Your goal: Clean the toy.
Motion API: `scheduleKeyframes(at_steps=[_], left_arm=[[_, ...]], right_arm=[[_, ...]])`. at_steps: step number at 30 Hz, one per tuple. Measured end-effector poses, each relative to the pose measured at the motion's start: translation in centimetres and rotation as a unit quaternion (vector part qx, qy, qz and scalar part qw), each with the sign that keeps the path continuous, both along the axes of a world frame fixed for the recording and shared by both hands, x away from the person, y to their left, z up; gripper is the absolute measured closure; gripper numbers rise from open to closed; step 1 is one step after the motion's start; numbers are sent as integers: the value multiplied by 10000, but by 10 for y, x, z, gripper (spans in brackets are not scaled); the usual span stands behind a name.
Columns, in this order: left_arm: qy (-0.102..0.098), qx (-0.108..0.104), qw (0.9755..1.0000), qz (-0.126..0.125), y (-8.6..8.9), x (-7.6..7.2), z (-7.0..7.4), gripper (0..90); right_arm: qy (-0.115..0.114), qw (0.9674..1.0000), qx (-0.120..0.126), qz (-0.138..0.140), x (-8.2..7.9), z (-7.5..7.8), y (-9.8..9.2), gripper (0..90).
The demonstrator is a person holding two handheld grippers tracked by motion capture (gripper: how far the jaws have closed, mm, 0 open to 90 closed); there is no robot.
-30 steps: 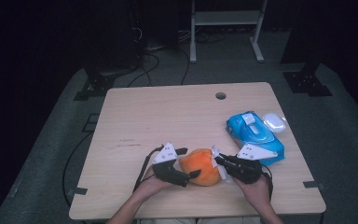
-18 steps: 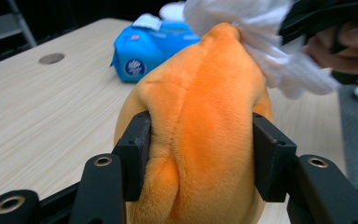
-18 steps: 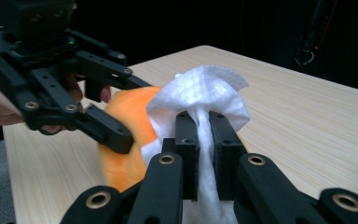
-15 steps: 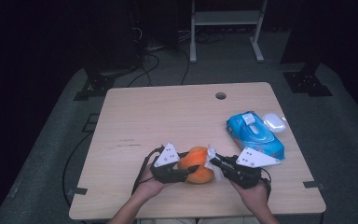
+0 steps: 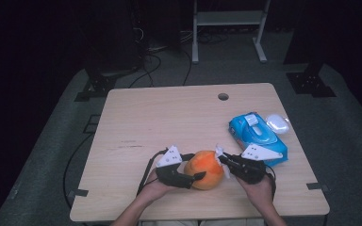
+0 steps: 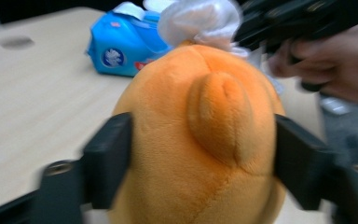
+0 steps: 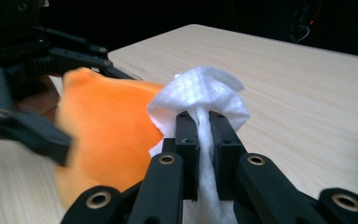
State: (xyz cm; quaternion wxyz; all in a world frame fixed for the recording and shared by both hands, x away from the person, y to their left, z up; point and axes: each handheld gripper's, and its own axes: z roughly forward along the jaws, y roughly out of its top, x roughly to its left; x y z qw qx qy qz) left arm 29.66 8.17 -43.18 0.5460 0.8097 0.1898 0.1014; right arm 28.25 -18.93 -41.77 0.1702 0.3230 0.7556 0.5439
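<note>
An orange plush toy (image 5: 205,168) lies near the table's front edge between both grippers. My left gripper (image 5: 194,167) has a black jaw pressed on each side of the plush (image 6: 200,140); the jaws have just been opening, with the plush still between them. My right gripper (image 5: 222,157) is shut on a crumpled white wipe (image 7: 200,93), which it holds against the top right of the plush (image 7: 107,135). In the left gripper view the wipe (image 6: 200,18) rests on top of the toy, with the right hand behind it.
A blue pack of wipes (image 5: 257,136) lies at the right of the wooden table (image 5: 169,117), close to the right hand. A small white object (image 5: 277,123) sits just behind the pack. A round hole (image 5: 223,96) is near the far edge.
The plush and both grippers shifted slightly left, then back right. The wipe has stayed against the toy in the right gripper.
</note>
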Motion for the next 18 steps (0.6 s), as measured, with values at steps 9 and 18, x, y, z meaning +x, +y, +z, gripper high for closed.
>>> scheduleKeyframes(at_steps=[9, 18], left_arm=[[-194, 113, 9997, -120, -10, -6, -2, 310], [-504, 216, 9983, -205, -19, -15, -5, 401]], right_arm=[[-173, 9990, -125, 404, -14, 10, 18, 833], [-60, 9992, -368, 172, -8, 13, 8, 833]])
